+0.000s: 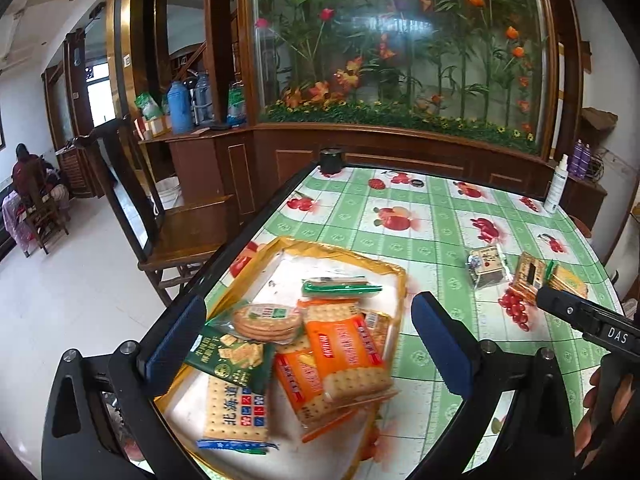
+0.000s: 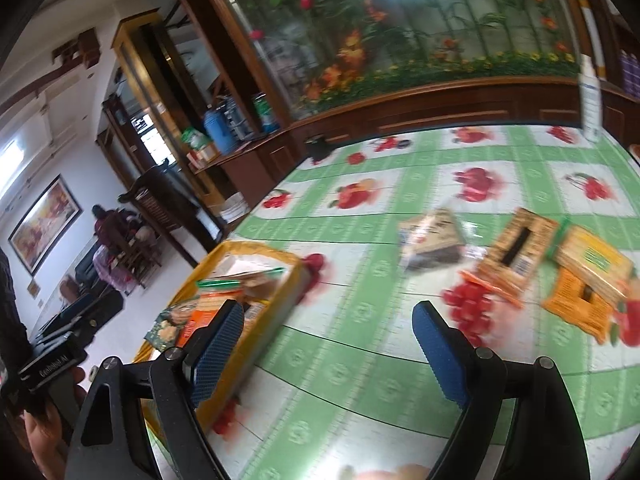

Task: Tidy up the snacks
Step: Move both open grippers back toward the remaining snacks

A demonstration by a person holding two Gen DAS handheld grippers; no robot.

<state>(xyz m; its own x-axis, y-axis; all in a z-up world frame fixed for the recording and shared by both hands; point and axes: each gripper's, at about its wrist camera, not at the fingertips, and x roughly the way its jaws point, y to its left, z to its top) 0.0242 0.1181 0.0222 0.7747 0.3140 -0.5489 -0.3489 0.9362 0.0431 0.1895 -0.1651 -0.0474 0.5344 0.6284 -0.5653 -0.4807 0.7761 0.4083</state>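
Observation:
A yellow tray (image 1: 360, 258) sits at the table's left edge and holds several snack packs: an orange cracker pack (image 1: 344, 352), a dark green pack (image 1: 232, 356), round biscuits (image 1: 266, 320) and a blue-and-white cracker pack (image 1: 236, 412). My left gripper (image 1: 308, 340) hovers open above them, gripping nothing. To the right, a clear pack with a dark cake (image 2: 432, 240), two tan cracker packs (image 2: 520, 252) (image 2: 592, 264) and an orange pack (image 2: 580, 304) lie loose on the cloth. My right gripper (image 2: 328, 344) is open and empty over the bare cloth between the tray (image 2: 256, 246) and these packs.
The green fruit-print tablecloth (image 1: 420, 240) covers the table. A white spray bottle (image 1: 558, 188) stands at the far right and a small black jar (image 1: 330, 160) at the far edge. A wooden chair (image 1: 180, 224) is left of the table. A person sits far off (image 1: 24, 168).

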